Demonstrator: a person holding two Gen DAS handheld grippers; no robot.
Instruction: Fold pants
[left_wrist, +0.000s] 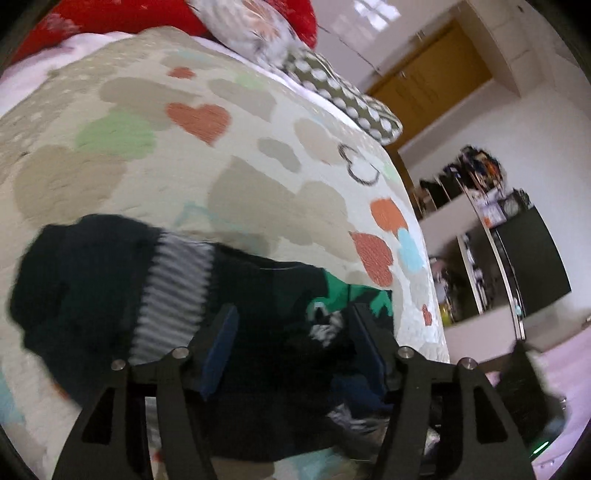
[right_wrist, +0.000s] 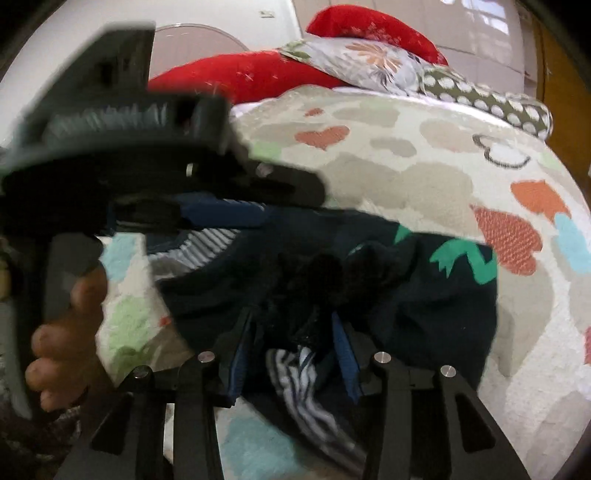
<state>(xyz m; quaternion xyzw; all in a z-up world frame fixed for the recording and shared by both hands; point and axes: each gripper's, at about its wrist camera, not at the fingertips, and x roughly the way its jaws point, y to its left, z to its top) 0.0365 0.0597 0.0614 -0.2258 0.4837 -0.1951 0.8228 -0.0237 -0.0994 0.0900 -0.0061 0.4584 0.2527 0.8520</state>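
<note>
Dark navy pants with a grey-and-white striped waistband and green markings lie bunched on a heart-patterned quilt. My left gripper stands over them with its blue pads apart, dark cloth lying between them without being pinched. In the right wrist view the pants spread rightward. My right gripper is open around a dark bunch of cloth, with the striped band below it. The left gripper shows from the side at upper left, held by a person's hand.
Red pillows, a floral pillow and a dotted pillow lie at the head of the bed. The bed's edge drops off to the right, where a cluttered shelf and a wooden door stand.
</note>
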